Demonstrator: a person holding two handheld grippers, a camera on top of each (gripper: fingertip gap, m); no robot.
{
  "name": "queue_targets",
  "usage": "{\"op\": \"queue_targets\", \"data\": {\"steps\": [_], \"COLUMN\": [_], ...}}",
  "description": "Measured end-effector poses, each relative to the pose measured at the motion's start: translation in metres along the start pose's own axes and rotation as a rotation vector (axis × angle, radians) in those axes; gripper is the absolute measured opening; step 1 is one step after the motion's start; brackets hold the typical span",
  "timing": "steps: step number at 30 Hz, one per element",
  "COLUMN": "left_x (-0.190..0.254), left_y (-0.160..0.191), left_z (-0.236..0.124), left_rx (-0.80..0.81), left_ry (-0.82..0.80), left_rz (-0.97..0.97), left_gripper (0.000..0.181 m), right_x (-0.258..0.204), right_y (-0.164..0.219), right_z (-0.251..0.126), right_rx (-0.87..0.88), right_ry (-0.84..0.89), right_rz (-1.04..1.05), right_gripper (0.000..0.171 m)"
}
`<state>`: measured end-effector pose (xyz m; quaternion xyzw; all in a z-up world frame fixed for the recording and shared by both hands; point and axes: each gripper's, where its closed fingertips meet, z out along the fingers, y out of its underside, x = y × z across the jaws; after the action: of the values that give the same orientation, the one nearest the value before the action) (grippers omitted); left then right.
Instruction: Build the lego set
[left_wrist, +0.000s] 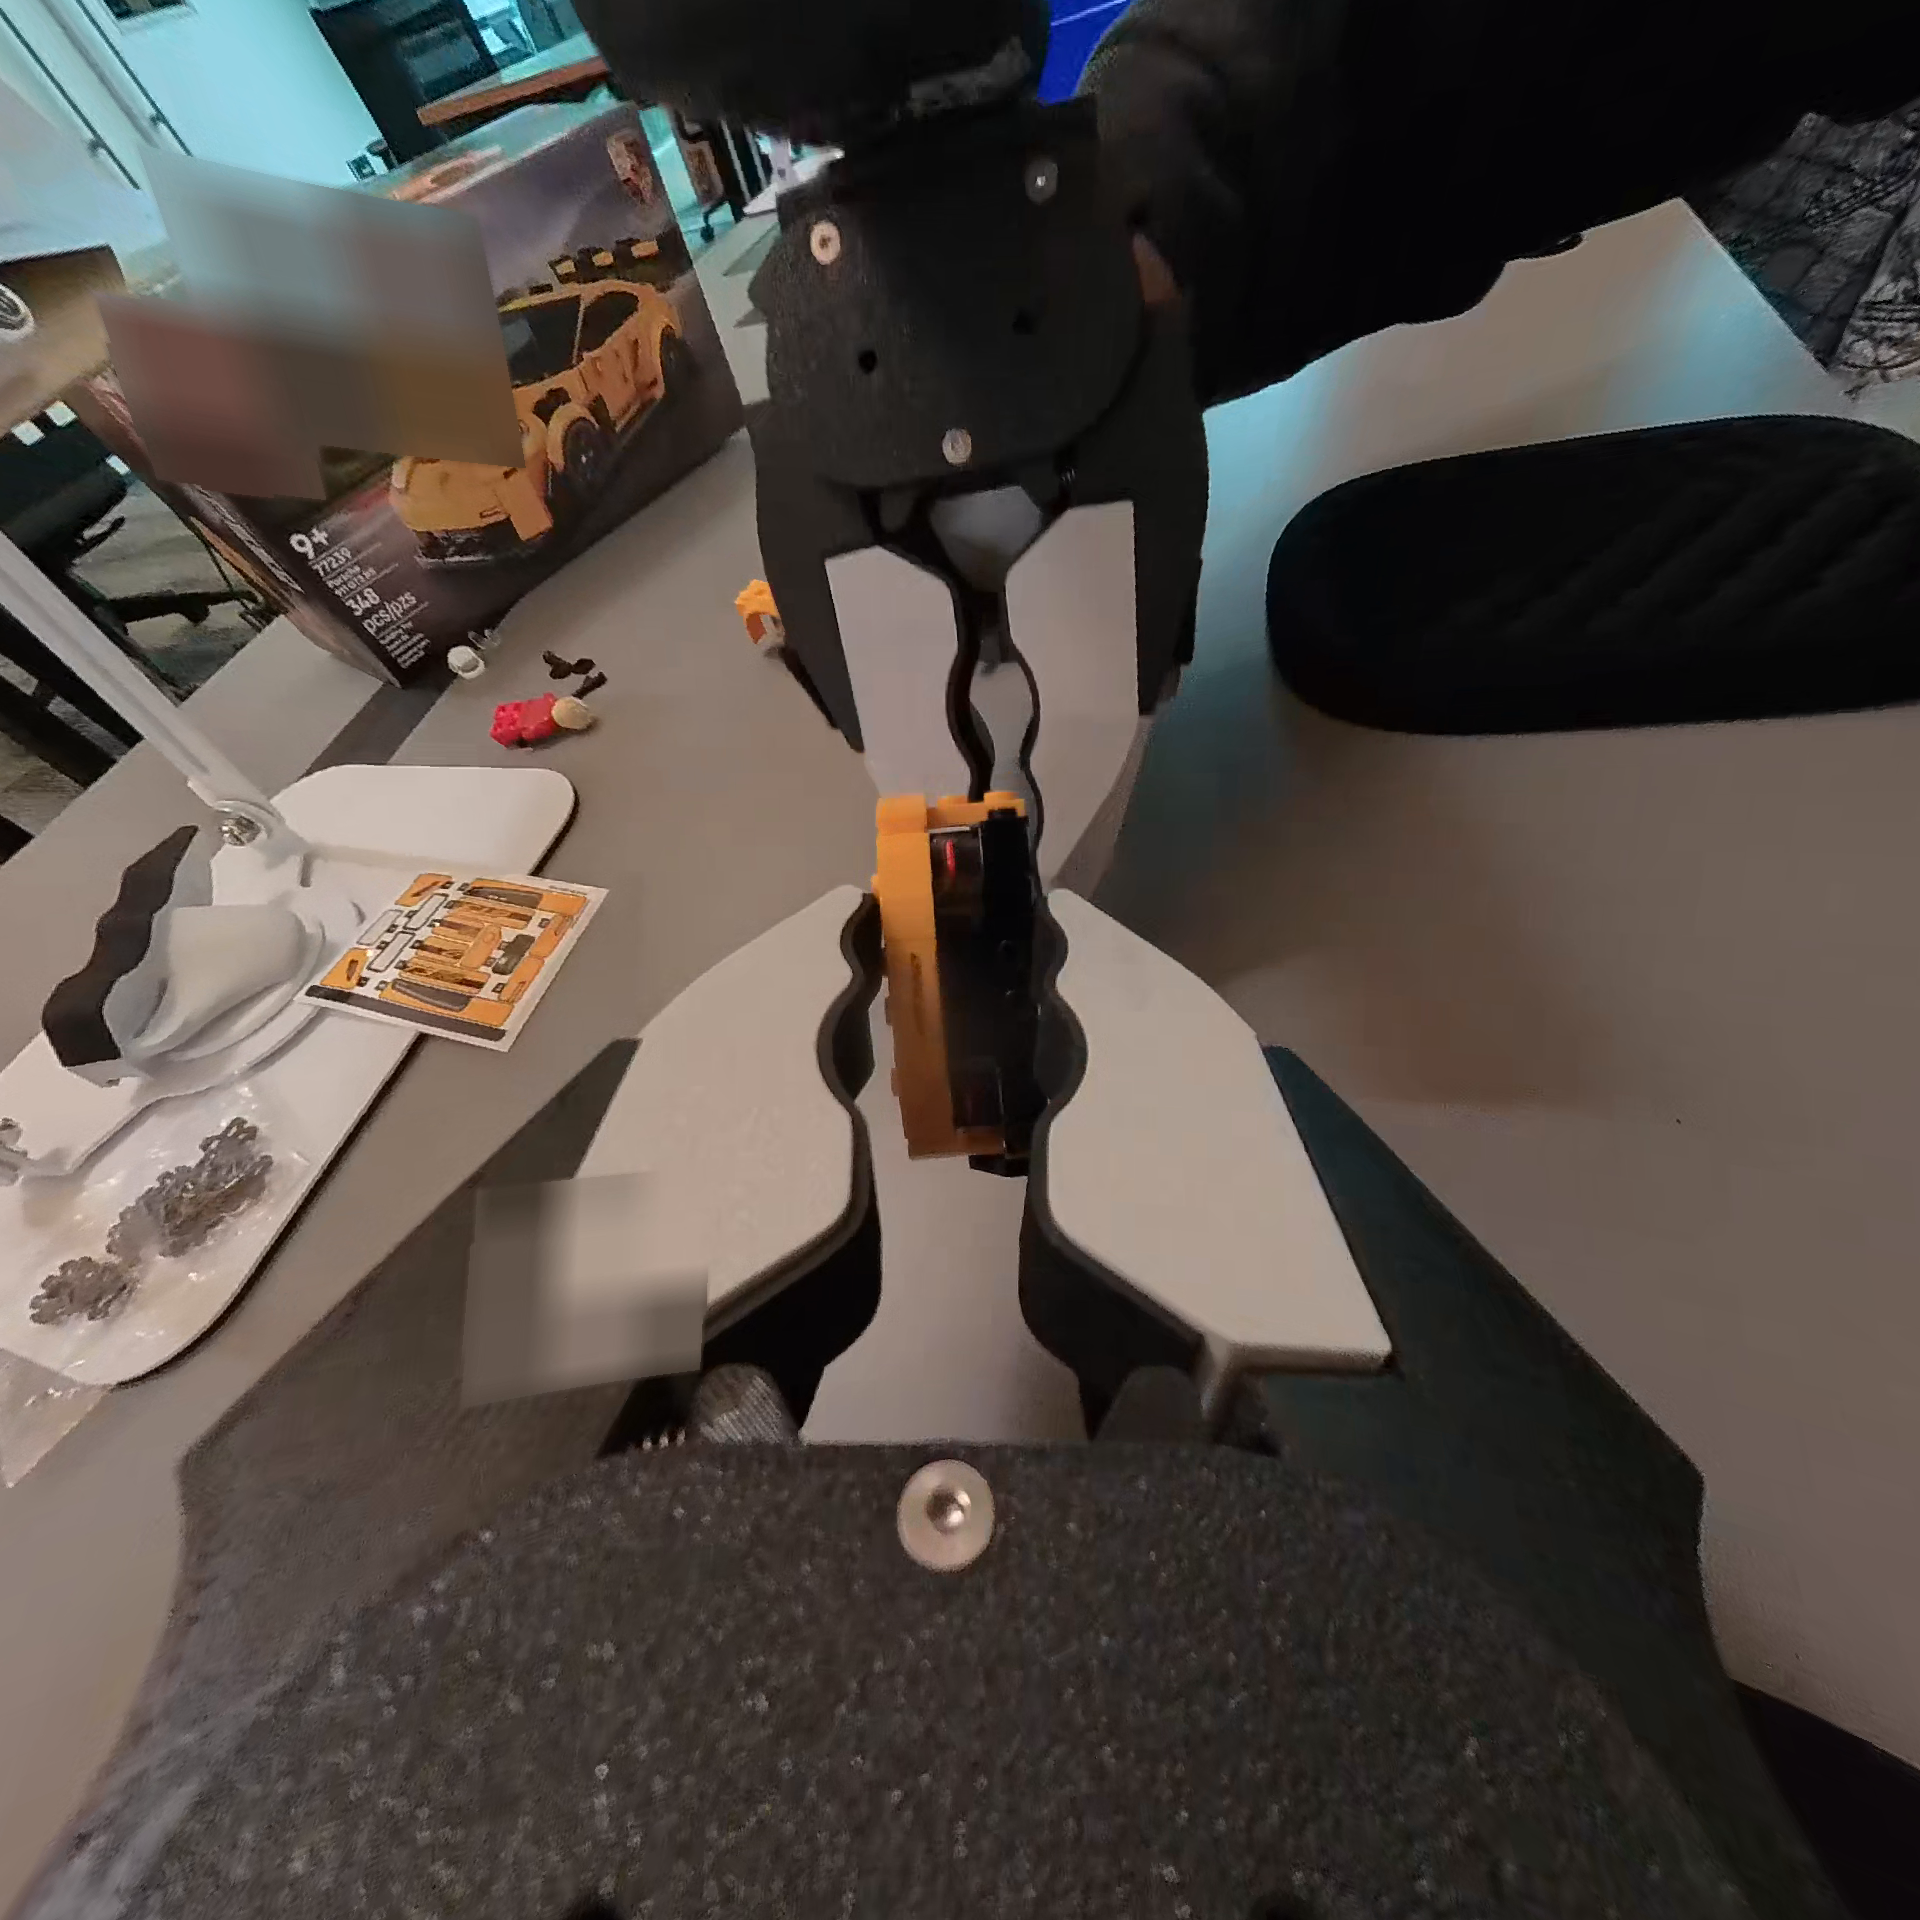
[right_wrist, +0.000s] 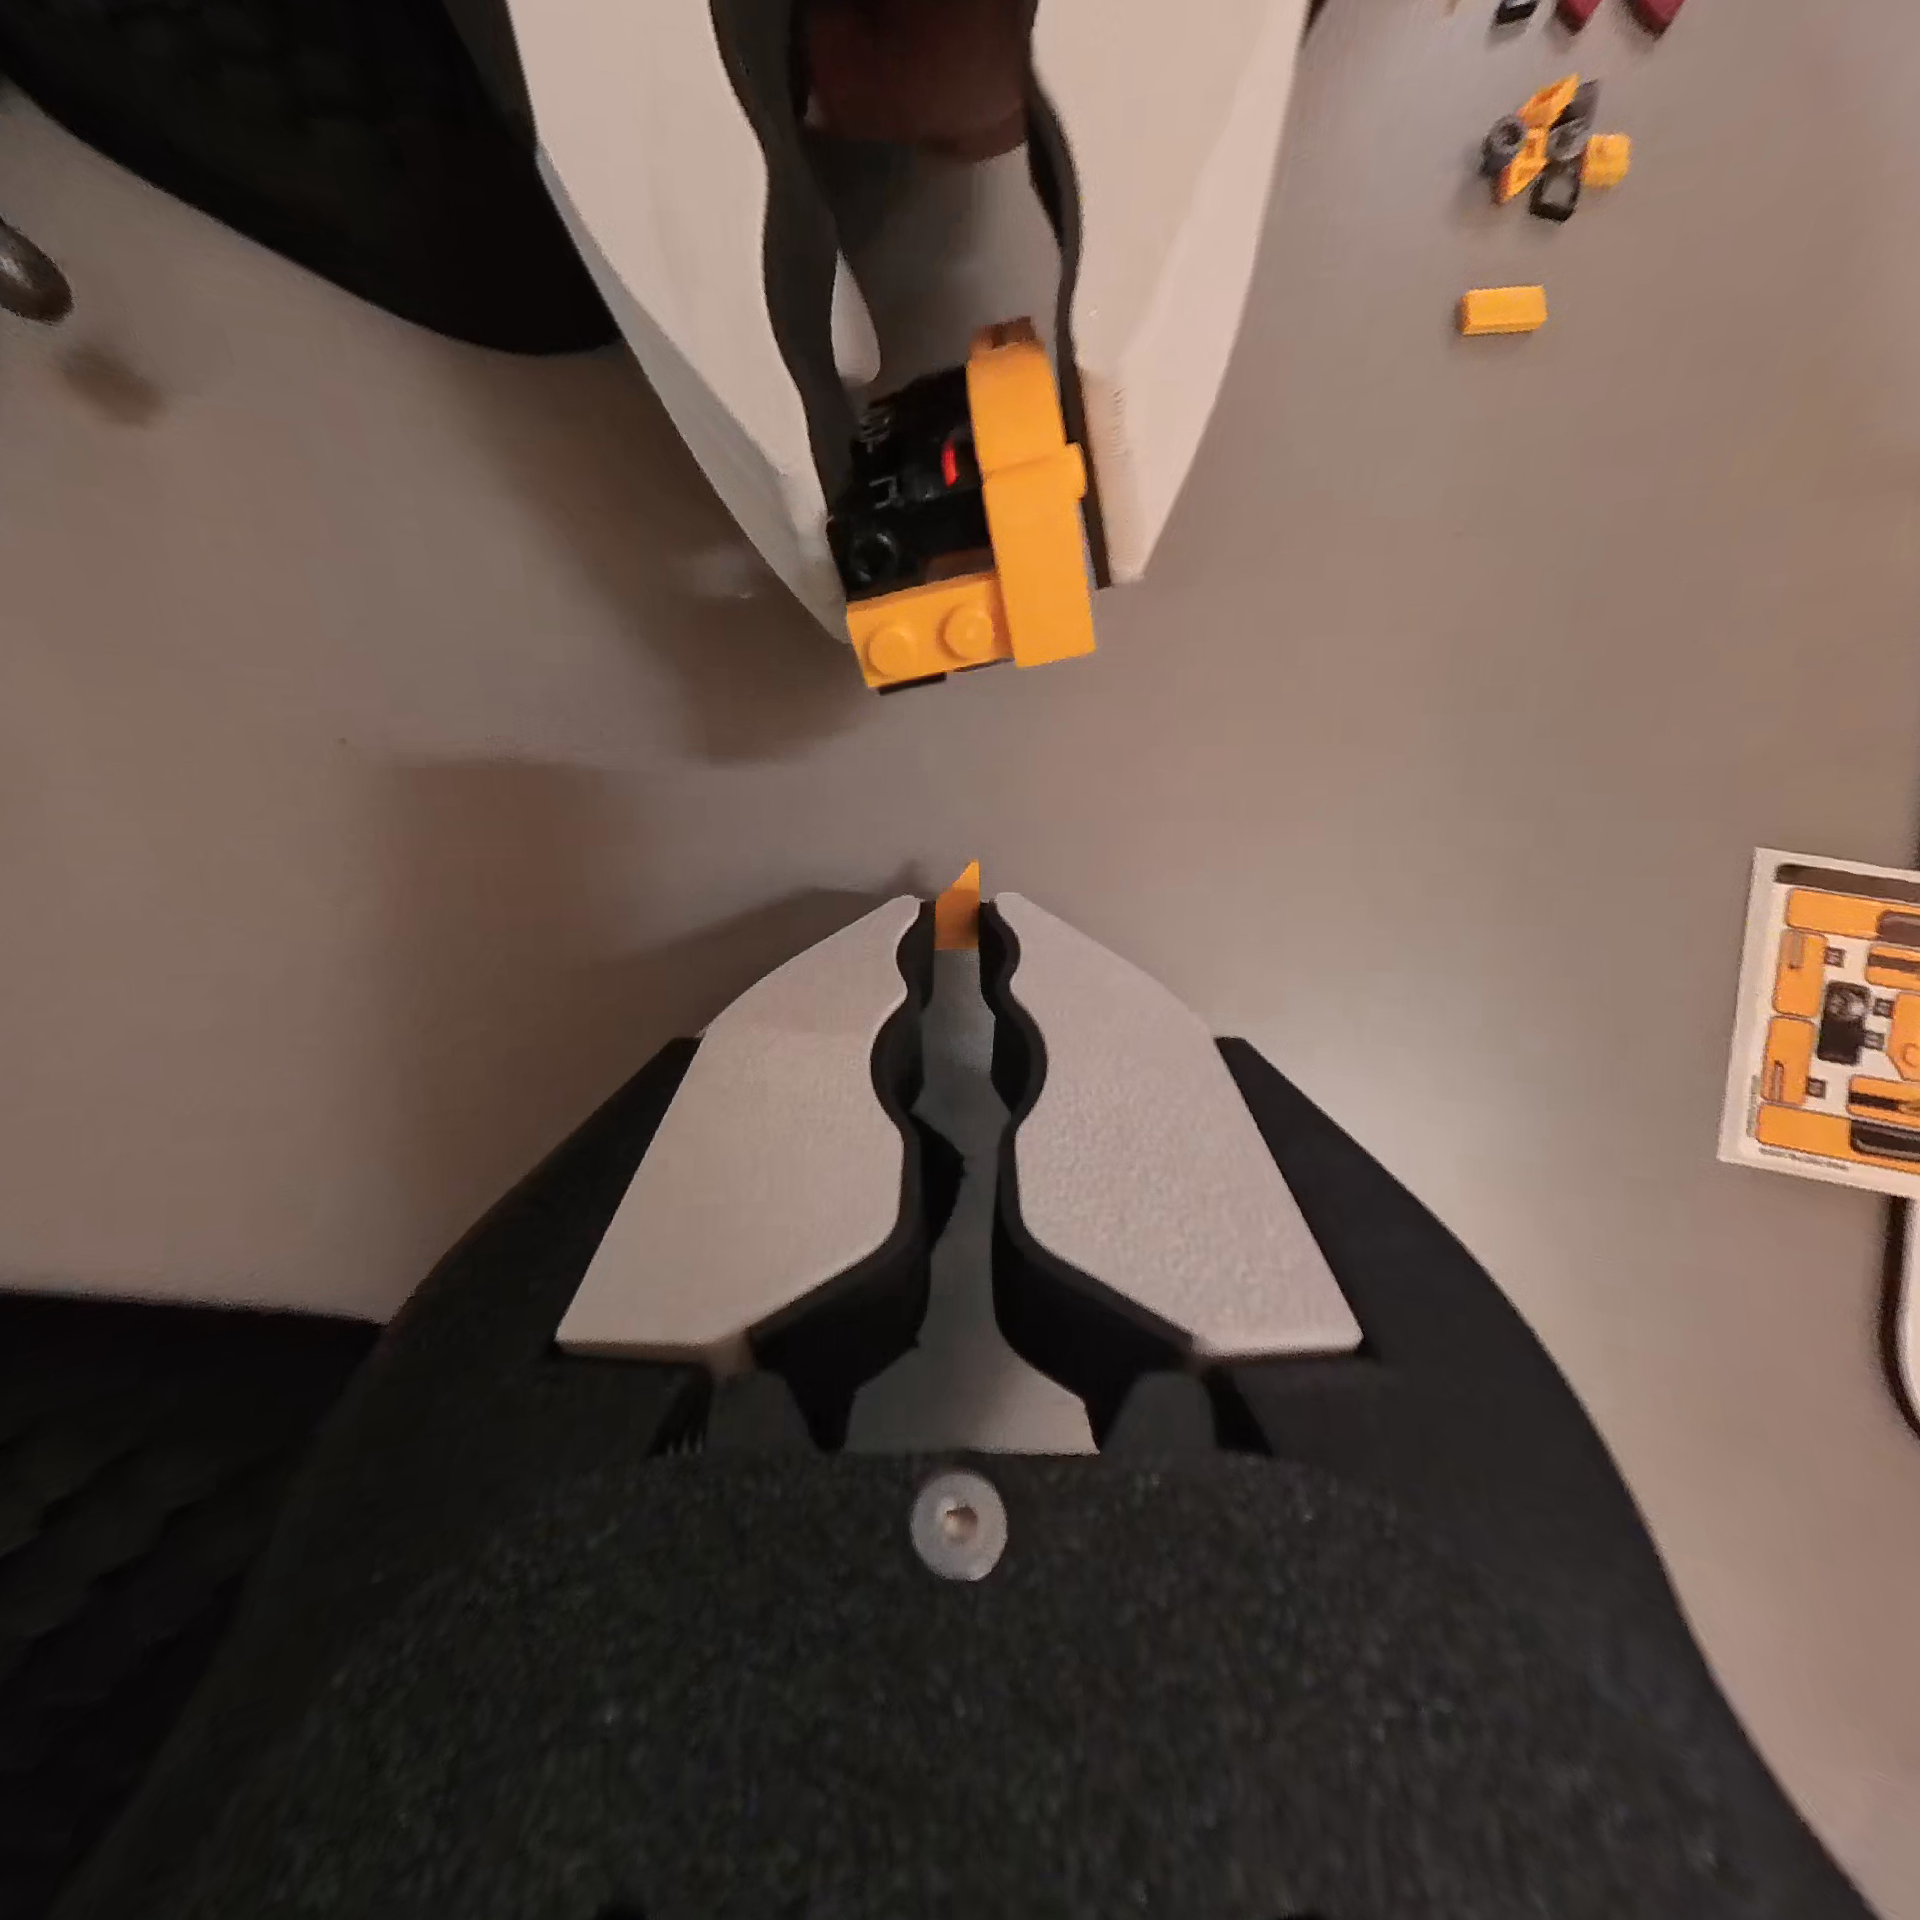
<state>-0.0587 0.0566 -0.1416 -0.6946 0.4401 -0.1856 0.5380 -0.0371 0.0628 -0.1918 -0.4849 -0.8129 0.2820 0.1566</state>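
Observation:
My left gripper (left_wrist: 961, 914) is shut on an orange and black lego assembly (left_wrist: 951, 997), held upright above the grey table (left_wrist: 1455, 1039). In the right wrist view the left gripper (right_wrist: 977, 592) comes in from the top with the assembly (right_wrist: 1023, 520); two orange studs face my right gripper. My right gripper (right_wrist: 957, 925) is shut on a small orange lego piece (right_wrist: 961, 891) that pokes out past its tips, a short gap from the assembly. In the left wrist view the right gripper (left_wrist: 987, 779) points down, its tips right at the assembly's far end.
The lego box (left_wrist: 499, 416) stands at the back left. A sticker sheet (left_wrist: 457, 956) (right_wrist: 1829, 1029), a red minifigure (left_wrist: 530, 719), a white board (left_wrist: 436, 821), a bag of small grey parts (left_wrist: 177, 1205), loose orange pieces (right_wrist: 1553, 145), an orange brick (right_wrist: 1503, 310) and a black cushion (left_wrist: 1600, 571) are around. The orange brick (right_wrist: 1503, 310) is about equally far from each gripper, around 15 cm.

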Motion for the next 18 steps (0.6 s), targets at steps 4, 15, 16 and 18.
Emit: {"op": "queue_targets", "data": {"steps": [4, 15, 16, 18], "left_x": [0.003, 0.007, 0.007, 0.007], "left_y": [0.003, 0.006, 0.005, 0.003], "left_z": [0.001, 0.002, 0.002, 0.002], "left_rx": [-0.019, -0.046, -0.042, -0.030], "left_ry": [0.032, 0.064, 0.063, 0.059], "left_rz": [-0.035, -0.062, -0.060, -0.047], "left_gripper": [0.027, 0.027, 0.027, 0.027], "right_x": [-0.001, -0.001, -0.001, -0.002], "right_y": [-0.007, -0.013, -0.016, -0.021], "right_z": [-0.011, -0.026, -0.028, -0.031], "right_rx": [0.072, 0.173, 0.187, 0.212], "right_ry": [0.006, 0.024, 0.023, 0.020], "right_rz": [0.039, 0.081, 0.080, 0.077], "right_gripper": [0.008, 0.008, 0.008, 0.008]}}
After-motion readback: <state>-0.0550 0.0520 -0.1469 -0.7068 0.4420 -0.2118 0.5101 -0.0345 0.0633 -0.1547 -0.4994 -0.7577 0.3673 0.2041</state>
